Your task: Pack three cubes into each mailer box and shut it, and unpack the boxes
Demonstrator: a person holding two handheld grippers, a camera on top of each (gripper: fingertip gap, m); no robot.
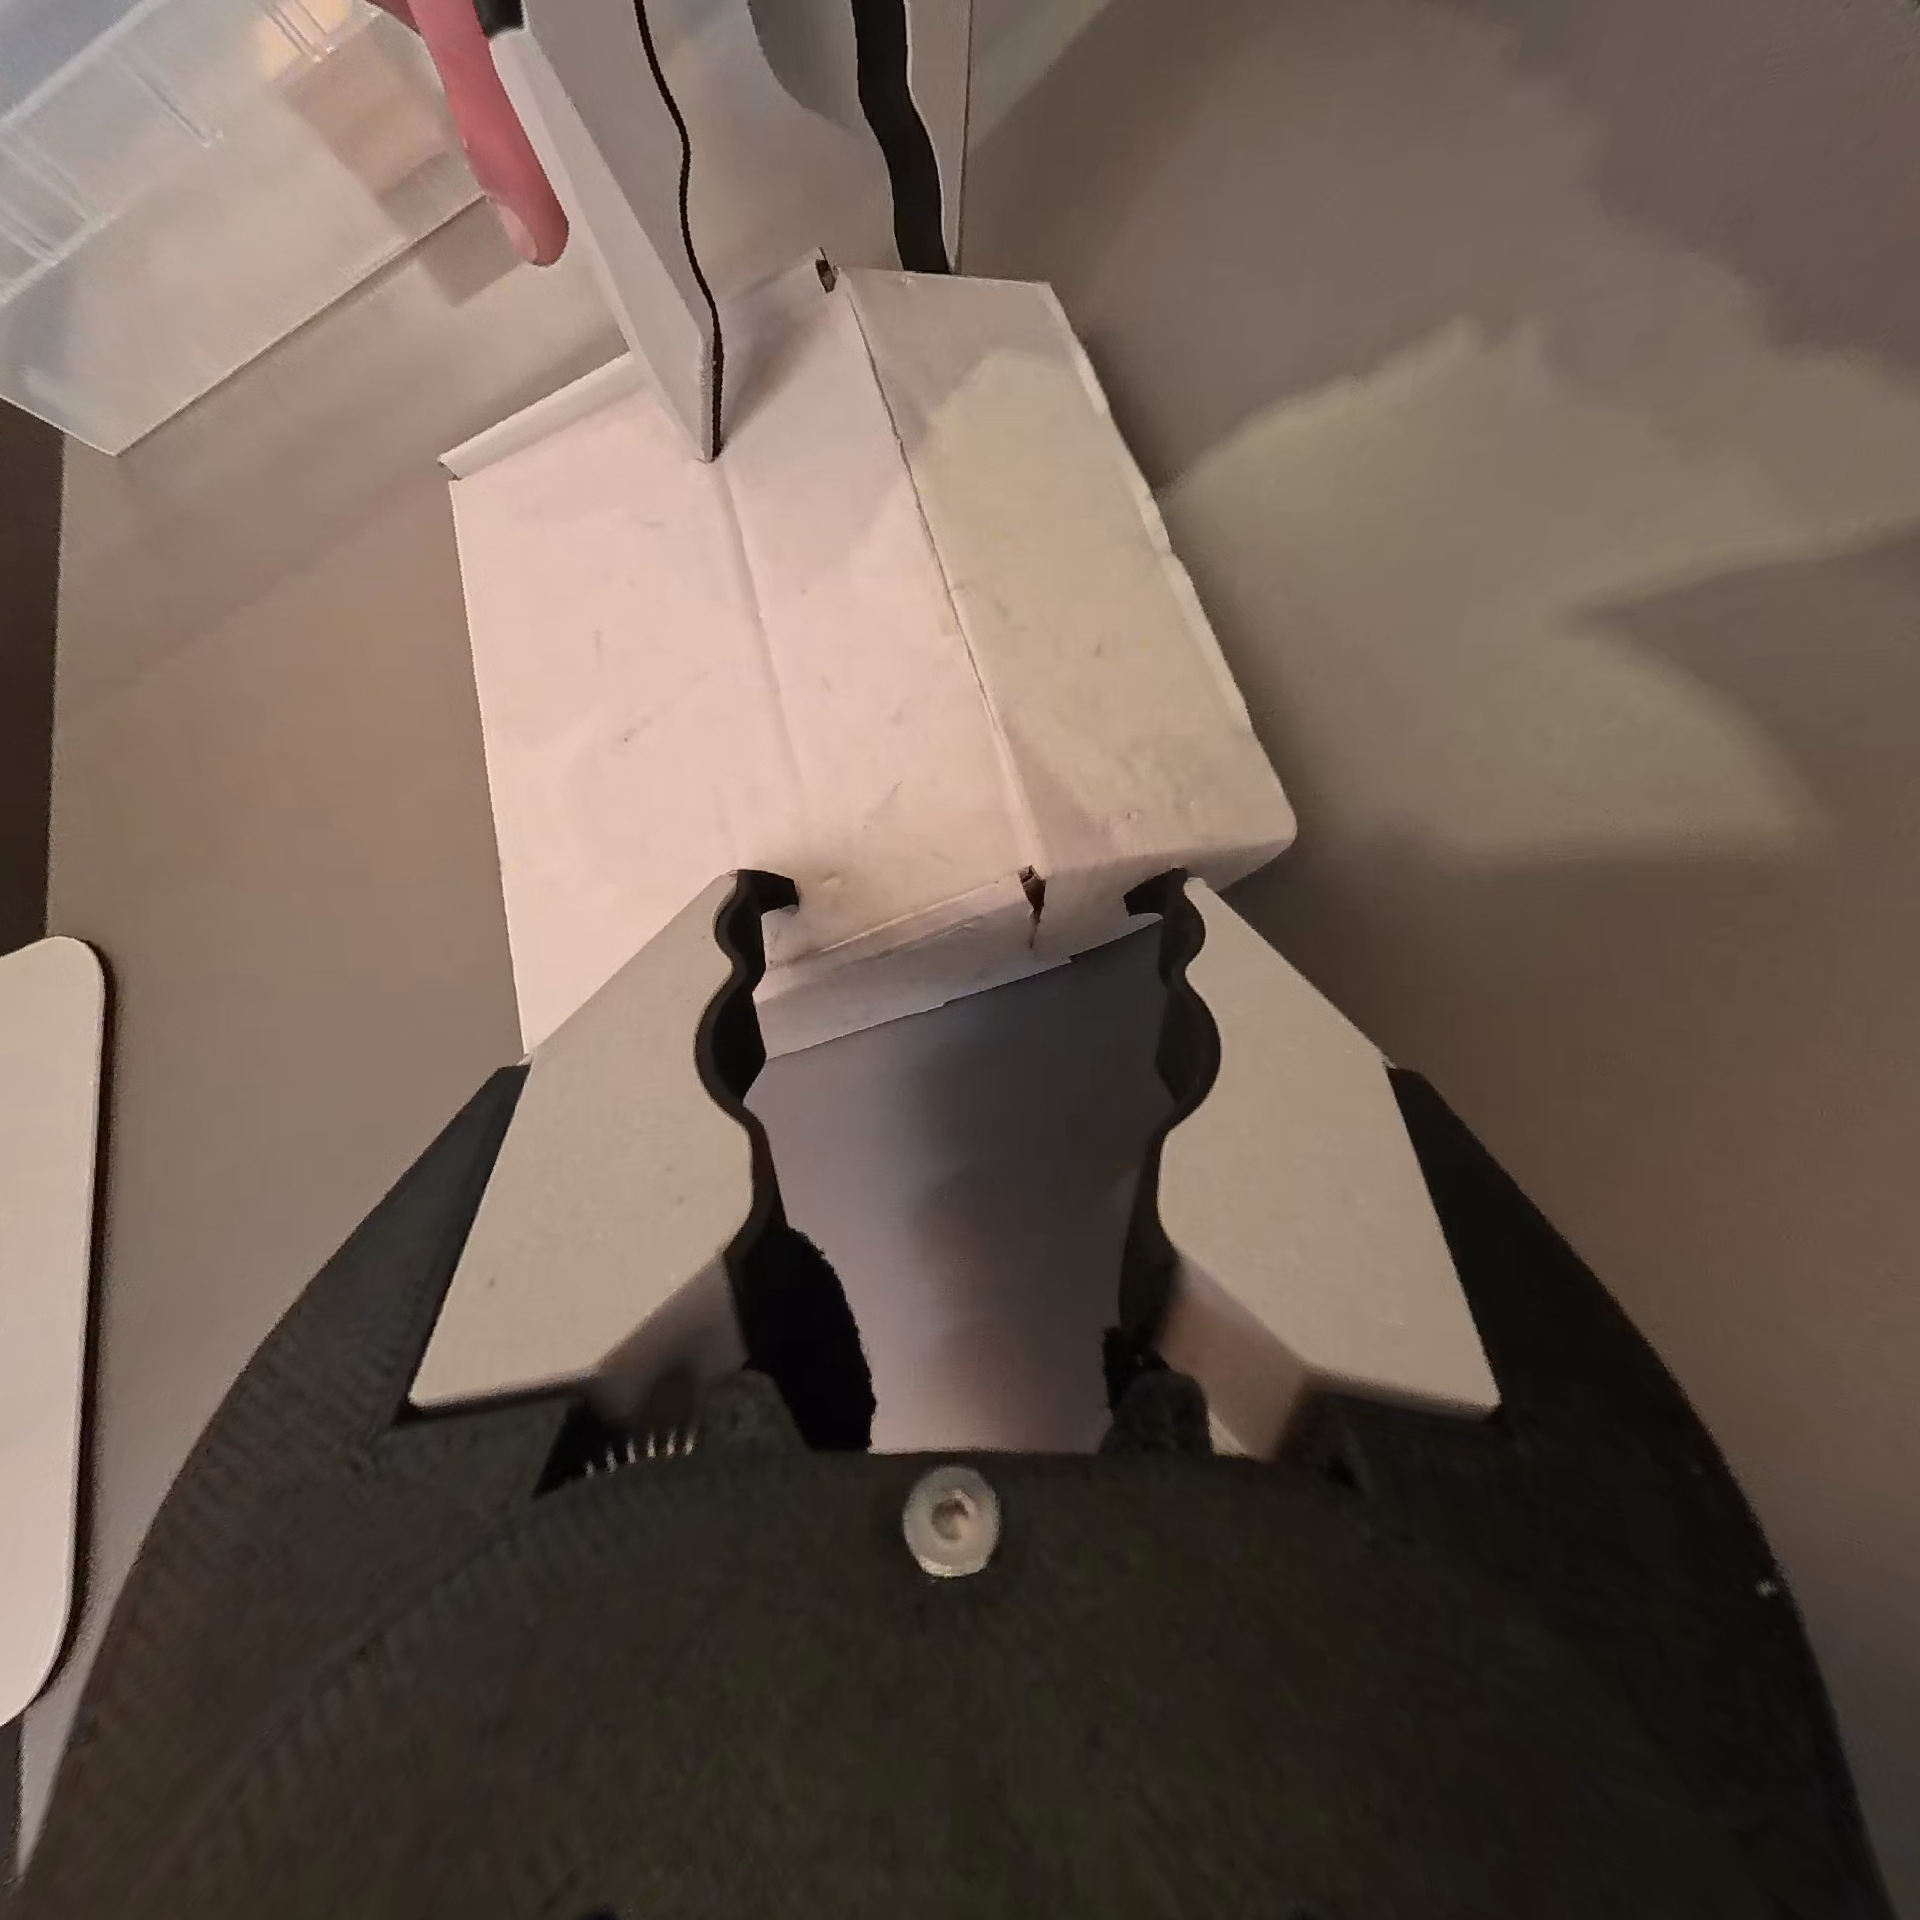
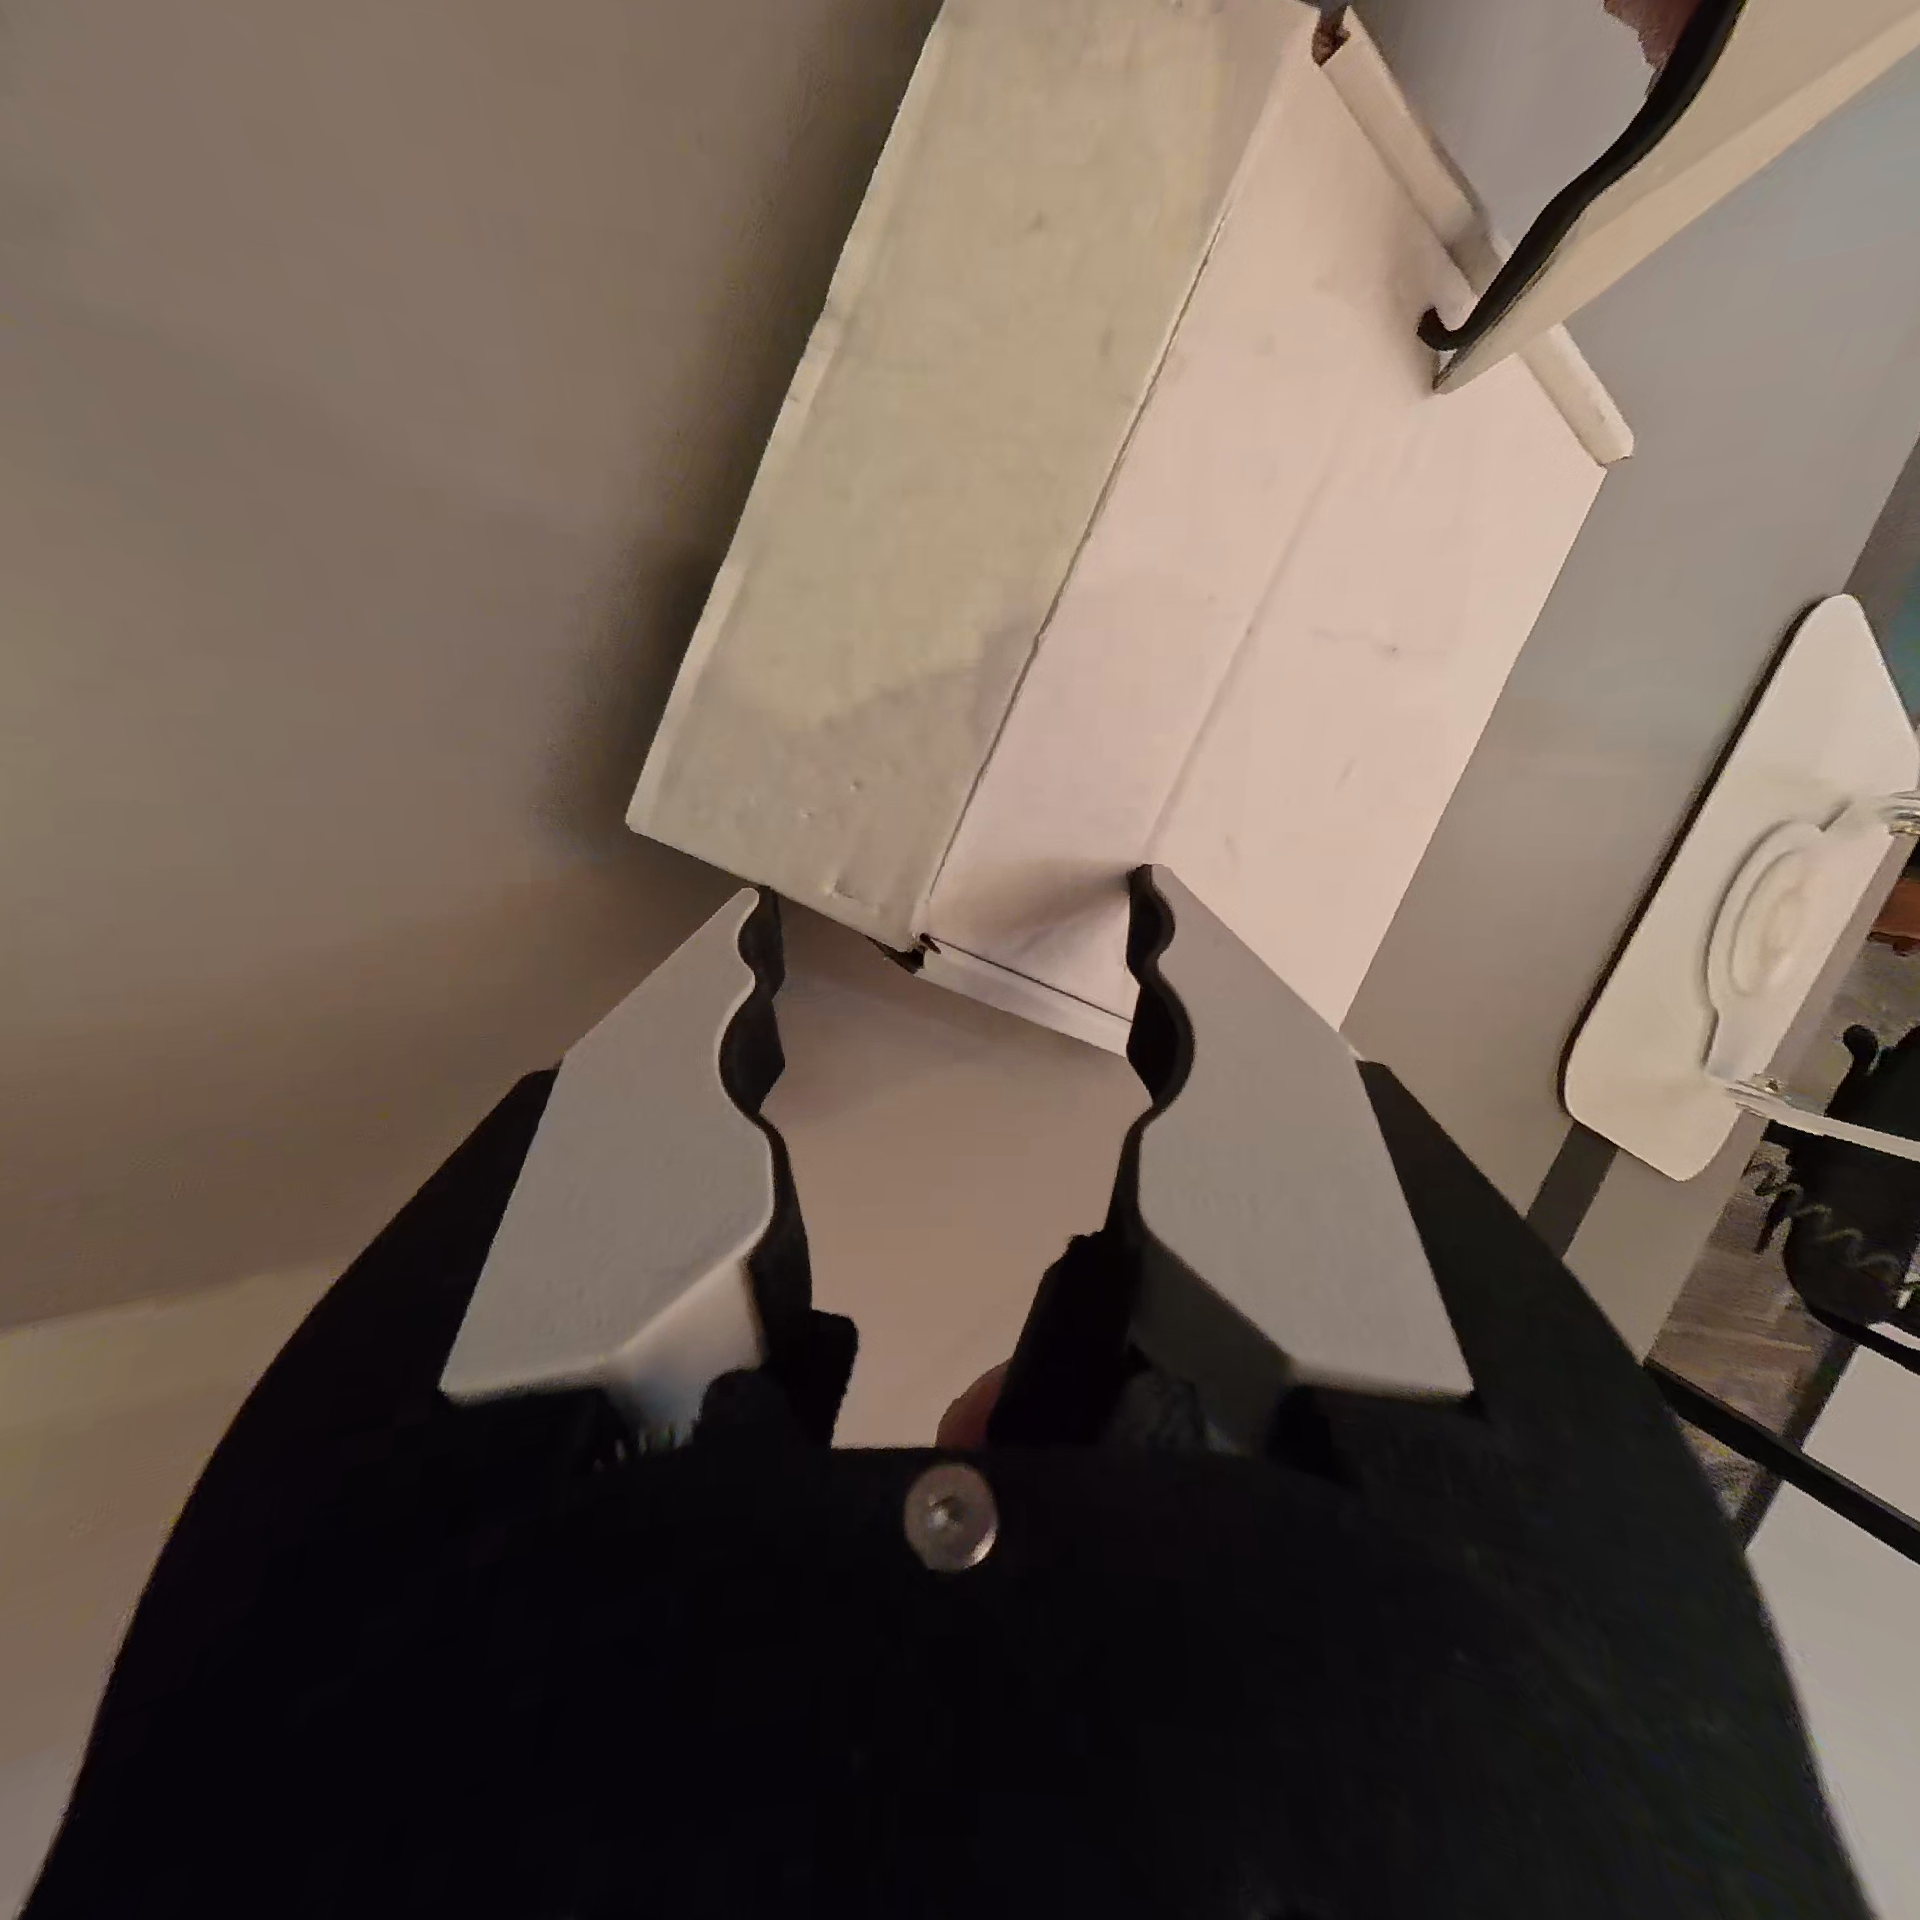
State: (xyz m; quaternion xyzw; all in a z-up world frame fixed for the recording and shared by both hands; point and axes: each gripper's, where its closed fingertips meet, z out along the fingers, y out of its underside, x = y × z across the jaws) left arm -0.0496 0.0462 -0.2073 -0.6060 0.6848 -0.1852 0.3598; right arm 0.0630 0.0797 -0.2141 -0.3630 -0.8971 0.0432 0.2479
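Observation:
A white mailer box [image 1: 831,644] lies shut on the grey table; no cubes show. My left gripper [image 1: 966,899] is open, its tips at the box's near end, straddling the middle of that end. The right gripper's fingers [image 1: 634,239] reach the box's far end in the left wrist view. In the right wrist view the same box [image 2: 1195,644] lies ahead. My right gripper [image 2: 951,914] is open with its tips at the near end of the box. The left gripper's fingers [image 2: 1683,177] show at the far end, top right.
A clear plastic bin [image 1: 156,239] stands at the far left. A person's finger [image 1: 509,135] shows beside the right gripper. A white rounded board [image 1: 42,1195] lies at the table's left edge; it also shows in the right wrist view [image 2: 1745,914], carrying a clear fitting.

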